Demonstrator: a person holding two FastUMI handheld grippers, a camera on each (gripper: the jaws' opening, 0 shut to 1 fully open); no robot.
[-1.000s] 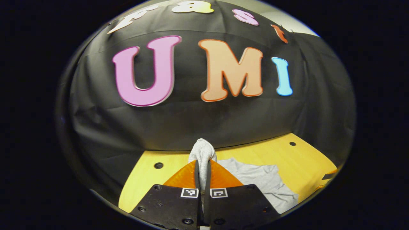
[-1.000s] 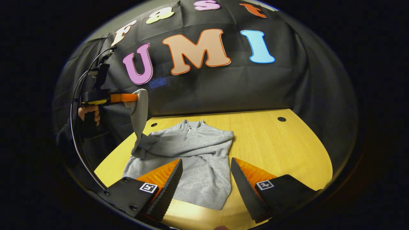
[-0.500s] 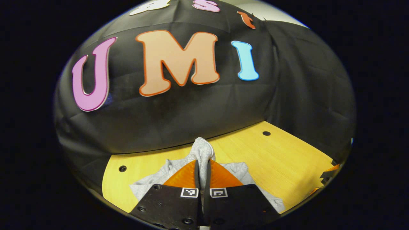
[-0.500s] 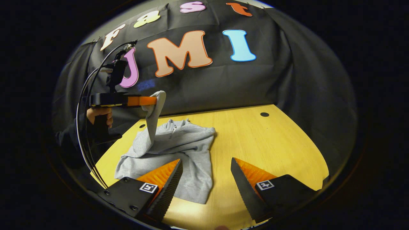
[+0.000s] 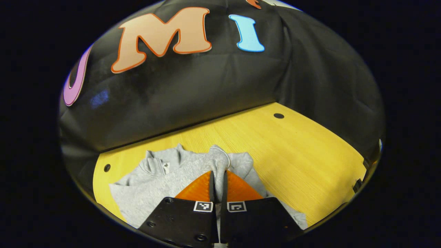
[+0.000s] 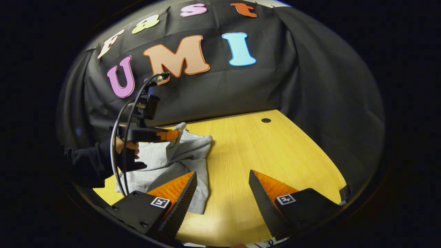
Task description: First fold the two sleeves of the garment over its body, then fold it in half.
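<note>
Yellow desk [image 6: 262, 162] carries the grey garment [image 5: 155, 182] near its left edge; my left gripper [image 5: 217, 179] pinches the sleeve [image 5: 217, 159], right gripper [image 6: 222, 193] gapes idle, so I should lay the cuff flat across the body before letting go.

Grey garment [image 5: 162, 179], sleeve [image 5: 217, 159] lifted

both views low, sharing table [image 5: 303, 151]
</note>
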